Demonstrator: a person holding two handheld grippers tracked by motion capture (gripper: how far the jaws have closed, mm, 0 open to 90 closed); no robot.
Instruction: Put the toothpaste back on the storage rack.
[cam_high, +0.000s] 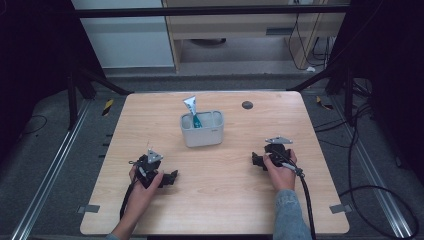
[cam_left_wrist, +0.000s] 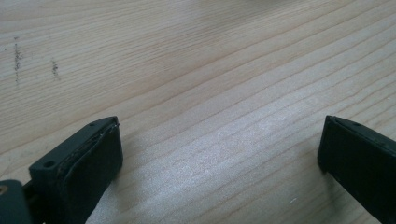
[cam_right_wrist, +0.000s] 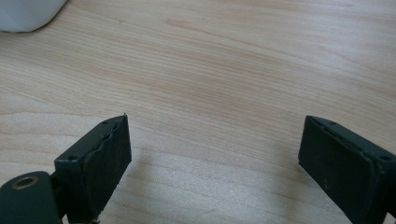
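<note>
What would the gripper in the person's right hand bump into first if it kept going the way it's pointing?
Probably nothing soon: the right gripper has bare wooden table ahead of its open jaws. The white container sits off to one side, likely outside its line, though depth is hard to judge.

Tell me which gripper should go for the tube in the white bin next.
Right, narrowly. The right gripper is open and its own view catches the white bin at a corner. The left gripper is open too but faces bare table. The tube leans toward the bin's left side, so it's close.
</note>
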